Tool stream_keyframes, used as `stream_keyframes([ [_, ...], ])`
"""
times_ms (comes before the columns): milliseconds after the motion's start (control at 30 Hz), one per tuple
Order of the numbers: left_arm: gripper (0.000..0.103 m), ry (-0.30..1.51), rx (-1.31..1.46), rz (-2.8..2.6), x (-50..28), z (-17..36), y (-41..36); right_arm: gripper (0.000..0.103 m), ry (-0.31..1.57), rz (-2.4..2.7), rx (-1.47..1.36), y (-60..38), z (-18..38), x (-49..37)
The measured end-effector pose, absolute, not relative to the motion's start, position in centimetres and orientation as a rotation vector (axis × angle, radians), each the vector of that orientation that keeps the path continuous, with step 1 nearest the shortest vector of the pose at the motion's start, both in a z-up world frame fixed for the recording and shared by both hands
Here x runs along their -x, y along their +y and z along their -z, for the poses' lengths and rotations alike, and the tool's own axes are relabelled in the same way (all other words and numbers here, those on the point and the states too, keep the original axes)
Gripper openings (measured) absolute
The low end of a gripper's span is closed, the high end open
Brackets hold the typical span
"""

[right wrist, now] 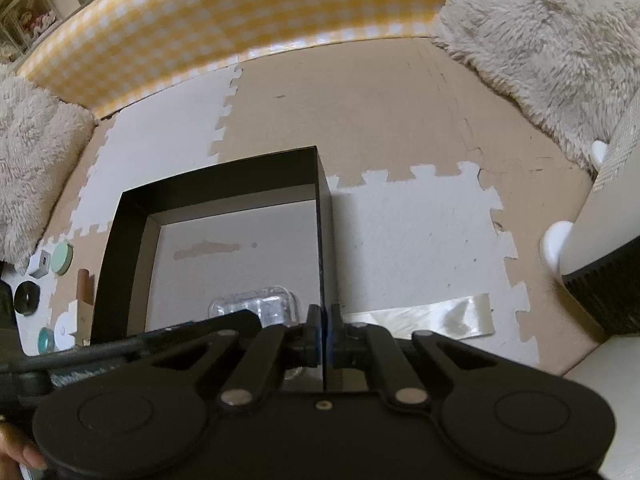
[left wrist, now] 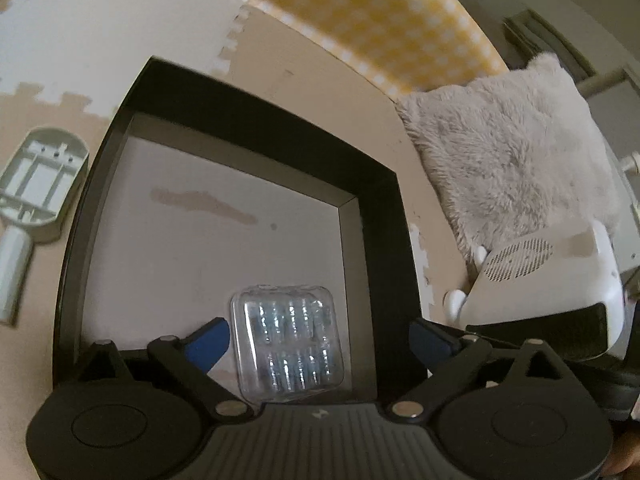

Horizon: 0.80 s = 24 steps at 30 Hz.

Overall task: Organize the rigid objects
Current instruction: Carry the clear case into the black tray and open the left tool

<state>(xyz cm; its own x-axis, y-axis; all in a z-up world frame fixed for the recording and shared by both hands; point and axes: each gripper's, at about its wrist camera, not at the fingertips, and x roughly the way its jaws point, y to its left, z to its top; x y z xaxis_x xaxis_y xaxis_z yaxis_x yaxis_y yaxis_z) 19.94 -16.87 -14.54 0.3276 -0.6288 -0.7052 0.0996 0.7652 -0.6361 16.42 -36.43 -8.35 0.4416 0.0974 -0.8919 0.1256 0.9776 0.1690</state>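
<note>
Inside black box [left wrist: 224,92], near its front wall: clear plastic case [left wrist: 288,340] lies flat on pale base, between spread fingers of left hand-held gripper [left wrist: 320,340], apparently untouched. Right hand-held gripper [right wrist: 322,328] pinches box's right wall, steadying it. Good practice, likely: lift left gripper straight up, clear of case; keep wall grip firm. Case contents blurred. Small items left of box cut off, hard to identify.

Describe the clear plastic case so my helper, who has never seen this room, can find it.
Find the black-walled box with the pale grey floor, sitting on the beige-and-white puzzle floor mat. The clear plastic case lies inside it near one corner. It is the only item in the box: see-through, square with rounded corners, holding two rows of small bluish cylinders.
</note>
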Motion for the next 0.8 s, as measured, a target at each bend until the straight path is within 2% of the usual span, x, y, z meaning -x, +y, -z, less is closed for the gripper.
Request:
stream_keyframes([
  [500, 0.096, 1.124, 0.474, 0.520, -19.3, 12.9, -16.7, 0.004, 1.115, 0.017, -0.223, -36.4, 8.4, -16.4],
  [800, 0.096, 1.084, 0.414, 0.524, -18.1, 10.1, -15.7, 0.004, 1.113, 0.012, -0.229, -36.5, 8.4, -16.3],
])
